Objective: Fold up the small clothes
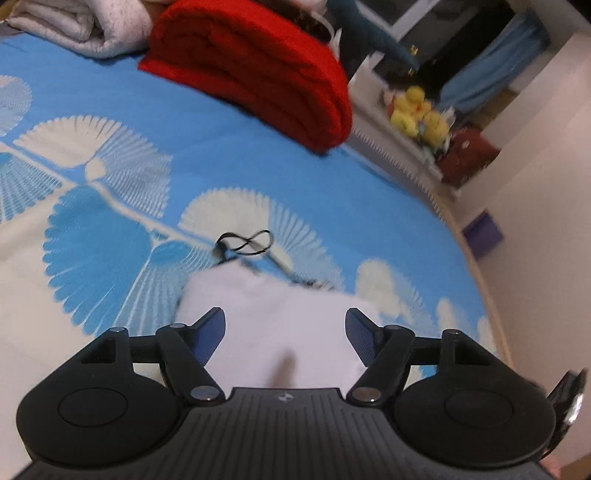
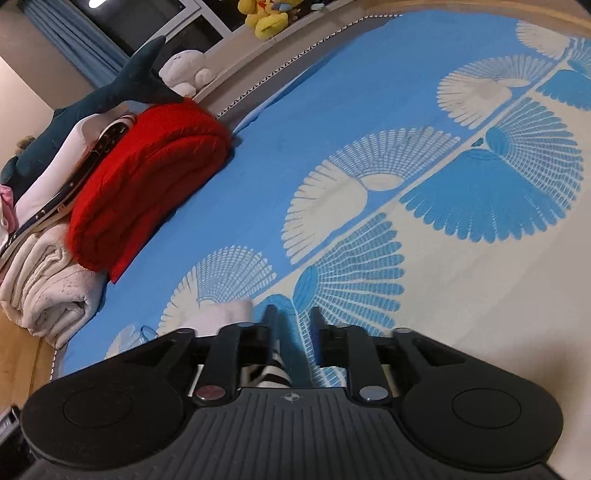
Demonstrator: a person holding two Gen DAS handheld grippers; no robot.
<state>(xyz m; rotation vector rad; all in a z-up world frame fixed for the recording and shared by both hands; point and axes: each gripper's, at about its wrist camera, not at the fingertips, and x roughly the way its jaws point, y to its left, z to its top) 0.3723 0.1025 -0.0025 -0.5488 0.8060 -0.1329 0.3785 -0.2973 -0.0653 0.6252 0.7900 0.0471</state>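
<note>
In the left wrist view a small white garment (image 1: pixel 273 325) lies on the blue and cream bedspread (image 1: pixel 258 166). My left gripper (image 1: pixel 284 319) hovers just over it, its jaws wide apart and nothing pinched between them. A thin black looped cord (image 1: pixel 245 245) lies at the garment's far edge. In the right wrist view my right gripper (image 2: pixel 293 314) stands open by a narrow gap, through which only bedspread (image 2: pixel 369 110) shows. A black-and-white striped piece of cloth (image 2: pixel 266 371) shows under its left finger, and a pale folded cloth (image 2: pixel 227 314) lies just to the left.
A folded red blanket (image 1: pixel 258 70) and a rolled white quilt (image 1: pixel 85 29) sit at the far side of the bed. Yellow plush toys (image 1: pixel 417 114) rest on a ledge beyond the bed's right edge. A dark shark plush (image 2: pixel 103 92) lies behind the red blanket (image 2: pixel 147 177).
</note>
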